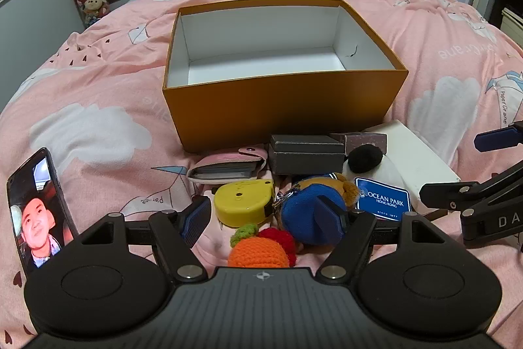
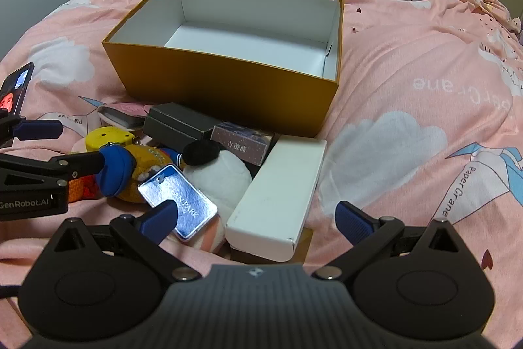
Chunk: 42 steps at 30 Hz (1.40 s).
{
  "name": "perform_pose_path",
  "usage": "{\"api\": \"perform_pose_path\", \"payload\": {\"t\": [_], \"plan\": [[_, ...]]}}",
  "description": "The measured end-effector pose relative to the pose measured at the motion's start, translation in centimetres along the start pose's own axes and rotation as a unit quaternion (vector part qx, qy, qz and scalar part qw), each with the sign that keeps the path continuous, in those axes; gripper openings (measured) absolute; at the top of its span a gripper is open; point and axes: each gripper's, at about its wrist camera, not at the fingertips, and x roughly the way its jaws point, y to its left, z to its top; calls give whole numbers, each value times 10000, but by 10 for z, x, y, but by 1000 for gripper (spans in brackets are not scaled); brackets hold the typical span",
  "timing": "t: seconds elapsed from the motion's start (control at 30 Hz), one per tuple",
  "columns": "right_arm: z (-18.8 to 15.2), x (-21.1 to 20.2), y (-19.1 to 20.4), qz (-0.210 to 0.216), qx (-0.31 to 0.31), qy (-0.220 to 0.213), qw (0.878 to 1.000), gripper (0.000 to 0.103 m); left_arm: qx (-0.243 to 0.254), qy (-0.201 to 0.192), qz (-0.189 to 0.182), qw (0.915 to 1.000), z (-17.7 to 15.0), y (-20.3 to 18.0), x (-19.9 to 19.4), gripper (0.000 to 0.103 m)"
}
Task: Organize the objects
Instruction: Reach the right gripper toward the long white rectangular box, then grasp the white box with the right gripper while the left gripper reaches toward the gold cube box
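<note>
Left gripper [image 1: 268, 215]: tilted down over the toys [image 1: 310, 211], fingers spread, nothing pinched.
Right gripper [image 2: 258, 218]: tilted down over the white box [image 2: 281, 195], fingers spread wide.

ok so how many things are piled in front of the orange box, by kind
boxes: 3, black box, purple box, white box
plush toys: 2, blue-capped plush, white plush
crochet fruit: 1
yellow tape measure: 1
pink card wallet: 1
total: 8
</note>
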Motion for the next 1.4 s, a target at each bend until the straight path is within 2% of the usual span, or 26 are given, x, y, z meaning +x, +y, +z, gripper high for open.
{"api": "perform_pose_path", "payload": {"t": [0.4, 0.57, 0.67, 0.73, 0.8, 0.97, 1.13, 1.4], "plan": [[0, 3, -1, 18, 48, 70, 10000, 102, 37, 21, -56, 10000, -1, 0, 2, 84], [7, 5, -11, 156, 127, 161, 9997, 102, -23, -106, -264, 9996, 7, 7, 0, 80], [18, 10, -25, 154, 266, 248, 9992, 101, -175, 12, -342, 9993, 18, 15, 6, 78], [26, 17, -34, 242, 379, 390, 9982, 93, -274, 112, -446, 9986, 25, 21, 12, 76], [33, 29, -43, 359, 527, 594, 9962, 80, -339, 208, -528, 9978, 34, 26, 21, 75], [44, 68, -58, 565, 806, 1230, 9875, 72, -503, 402, -599, 9961, 50, 35, 42, 75], [48, 98, -66, 700, 975, 1658, 9788, 72, -622, 625, -598, 9943, 55, 45, 58, 75], [52, 130, -85, 1240, 1510, 2100, 9580, 71, -653, 895, -559, 9923, 59, 57, 74, 75]]}}
